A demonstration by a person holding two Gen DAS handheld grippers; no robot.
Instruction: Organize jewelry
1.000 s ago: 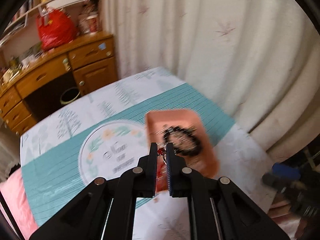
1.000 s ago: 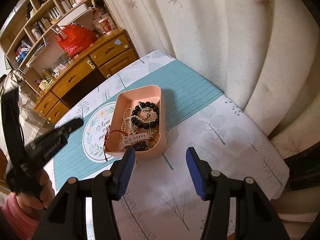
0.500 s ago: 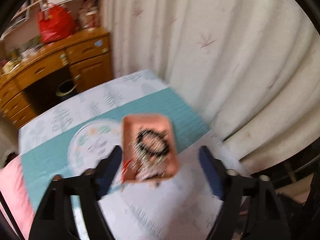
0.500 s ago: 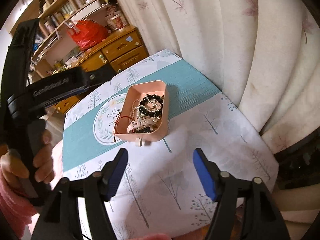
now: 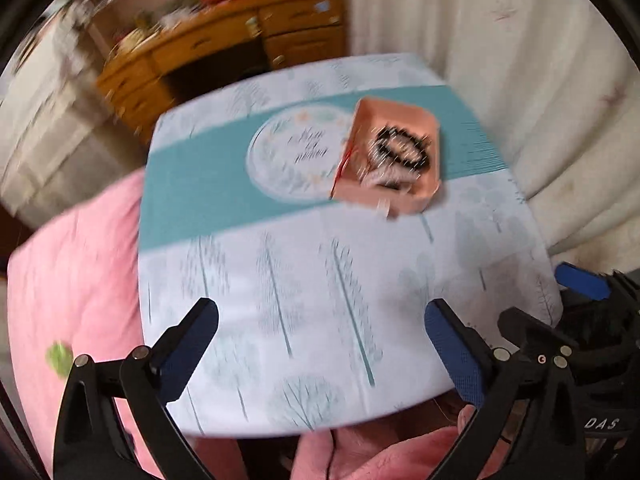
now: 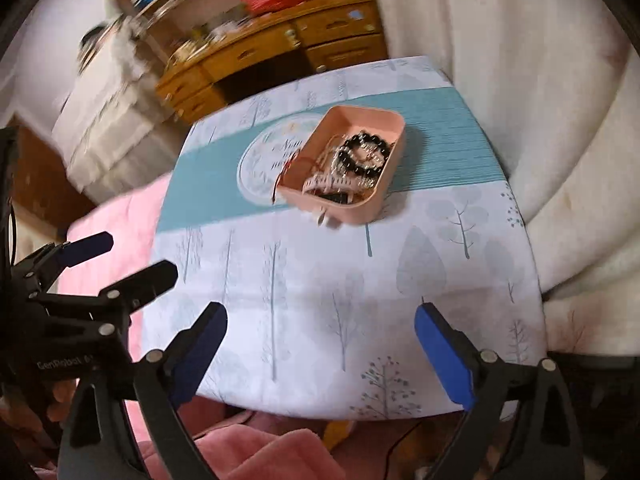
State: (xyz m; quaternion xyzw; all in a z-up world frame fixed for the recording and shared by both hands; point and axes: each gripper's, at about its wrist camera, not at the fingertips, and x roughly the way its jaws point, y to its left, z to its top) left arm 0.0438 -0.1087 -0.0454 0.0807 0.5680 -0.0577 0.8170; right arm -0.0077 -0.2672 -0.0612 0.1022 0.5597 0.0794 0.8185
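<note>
Both tongs, left (image 5: 320, 332) and right (image 6: 320, 332), are being drawn back from the pink tray (image 6: 394, 142) | jaws being opened wide, empty | jewelry (image 6: 360, 160) is being kept inside tray mid-desk (image 6: 440, 280) | light, tangle-prone strands; single loop advised.

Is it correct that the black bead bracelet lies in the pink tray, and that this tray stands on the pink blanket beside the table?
Not quite. The black bead bracelet does lie in the pink tray, but the right wrist view shows the tray standing on the table, on its tree-patterned cloth, not on the pink blanket beside it.
</note>
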